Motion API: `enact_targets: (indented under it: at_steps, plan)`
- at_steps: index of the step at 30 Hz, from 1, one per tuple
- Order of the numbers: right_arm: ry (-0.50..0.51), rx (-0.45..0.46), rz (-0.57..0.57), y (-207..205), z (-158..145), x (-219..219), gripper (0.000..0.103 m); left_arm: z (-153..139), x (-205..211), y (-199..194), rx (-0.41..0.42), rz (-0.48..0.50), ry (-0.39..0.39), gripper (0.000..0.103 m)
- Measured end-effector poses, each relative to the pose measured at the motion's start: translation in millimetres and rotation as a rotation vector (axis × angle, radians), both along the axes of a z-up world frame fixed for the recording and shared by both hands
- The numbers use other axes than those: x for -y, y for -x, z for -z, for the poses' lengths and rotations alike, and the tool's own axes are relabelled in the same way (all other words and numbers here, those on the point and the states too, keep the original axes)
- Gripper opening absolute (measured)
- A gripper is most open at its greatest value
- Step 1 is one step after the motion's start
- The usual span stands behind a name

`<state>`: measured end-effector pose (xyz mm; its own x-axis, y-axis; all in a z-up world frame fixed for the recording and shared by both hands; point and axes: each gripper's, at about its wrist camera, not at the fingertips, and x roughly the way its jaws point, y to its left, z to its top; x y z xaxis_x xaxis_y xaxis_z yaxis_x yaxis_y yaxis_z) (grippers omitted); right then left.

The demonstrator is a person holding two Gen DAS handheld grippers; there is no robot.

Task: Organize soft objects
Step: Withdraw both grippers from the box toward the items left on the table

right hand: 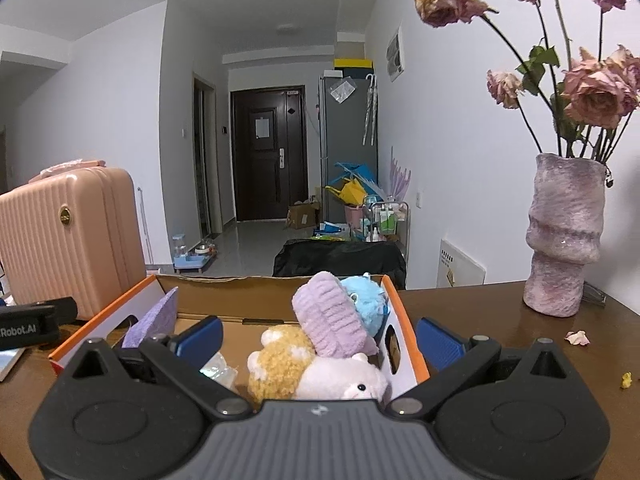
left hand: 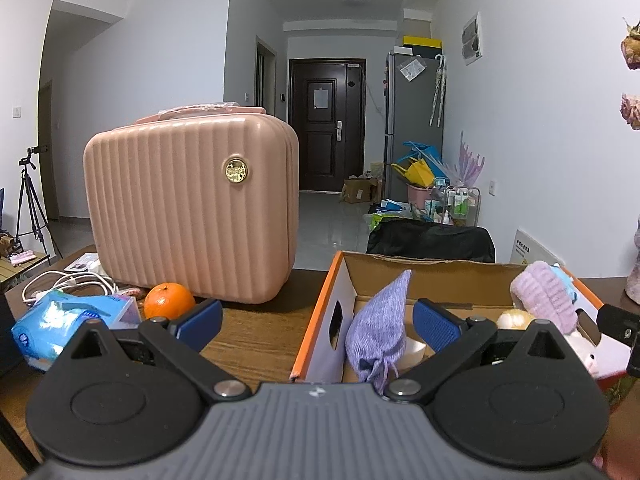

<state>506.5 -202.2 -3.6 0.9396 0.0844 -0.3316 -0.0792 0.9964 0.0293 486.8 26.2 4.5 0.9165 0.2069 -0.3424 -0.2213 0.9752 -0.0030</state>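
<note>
Bare desk (left hand: 256, 336) lies open between the pink case (left hand: 192, 216) and the orange-edged box (left hand: 320, 320), with an orange (left hand: 169, 301) and tissue pack (left hand: 72, 324) crowding its left side. Inside the box, the lilac pouch (left hand: 378, 324) leans on the left wall and plush toys (right hand: 320, 360) fill the right; the middle floor is free. The vase (right hand: 564, 240) blocks the desk's far right.

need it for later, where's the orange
In the left wrist view the orange sits on the table at lower left, against the front foot of the pink case, right of the blue tissue pack.
</note>
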Motion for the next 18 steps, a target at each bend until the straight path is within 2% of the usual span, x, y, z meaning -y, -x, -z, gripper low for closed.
enact_targets:
  at_steps: [18]
  plan:
    - [-0.008, 0.046, -0.011, 59.8, 5.9, 5.4, 0.103, 4.3, -2.6, 57.6, -0.016, 0.016, 0.001, 0.103]
